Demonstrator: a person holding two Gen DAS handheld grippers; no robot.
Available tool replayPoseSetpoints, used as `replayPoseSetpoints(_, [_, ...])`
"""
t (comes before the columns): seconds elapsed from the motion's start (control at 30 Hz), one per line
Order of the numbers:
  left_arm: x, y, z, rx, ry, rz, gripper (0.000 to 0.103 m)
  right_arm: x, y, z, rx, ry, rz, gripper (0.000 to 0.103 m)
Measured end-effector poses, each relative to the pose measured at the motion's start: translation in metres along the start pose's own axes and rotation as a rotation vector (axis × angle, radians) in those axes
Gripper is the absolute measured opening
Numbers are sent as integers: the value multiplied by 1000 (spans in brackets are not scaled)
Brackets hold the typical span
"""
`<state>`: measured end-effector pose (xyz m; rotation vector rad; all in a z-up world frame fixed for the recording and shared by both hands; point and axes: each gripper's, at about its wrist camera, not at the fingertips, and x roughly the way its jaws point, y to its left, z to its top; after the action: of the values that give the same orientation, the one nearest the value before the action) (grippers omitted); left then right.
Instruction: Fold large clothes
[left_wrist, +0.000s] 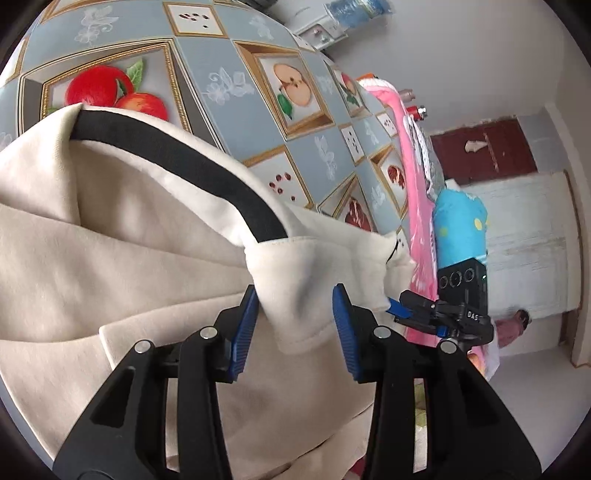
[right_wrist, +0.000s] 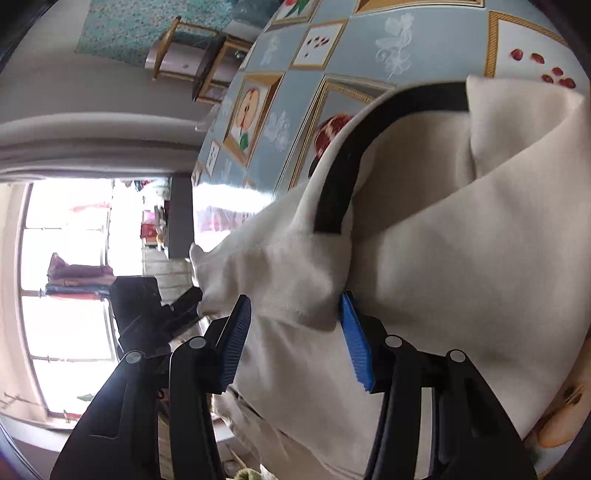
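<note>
The table under my tongs wears a shiny blue cloth with gold-framed fruit pictures (left_wrist: 229, 122), and most of it is hidden under the big cream fleece garment with a black band (left_wrist: 122, 236) that lies in a heap on it. My left tongs (left_wrist: 295, 314) have a bunched corner of that cream cloth between their blue pads, and my right tongs (right_wrist: 295, 325) have another bunch between theirs, but I cannot tell if the pads really press on it. The window behind is too bright to see through, and the garment's far side is cut off.
</note>
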<state>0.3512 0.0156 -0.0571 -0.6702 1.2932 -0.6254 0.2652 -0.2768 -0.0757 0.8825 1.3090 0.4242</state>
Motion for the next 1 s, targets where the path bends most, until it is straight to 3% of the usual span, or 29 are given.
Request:
replayPoseSetpoints(0.37, [10,19,7,-85,-19,-29,39,14,-11,5,73,-32,30,49])
replayPoseSetpoints(0.53, [9,12,6,-51,-28,-13,27,14,-13,4,74,-35,24,39])
replayPoseSetpoints(1.0, [9,6,7,-3,-28,39,27,15,-14,4,53,-29,30,38])
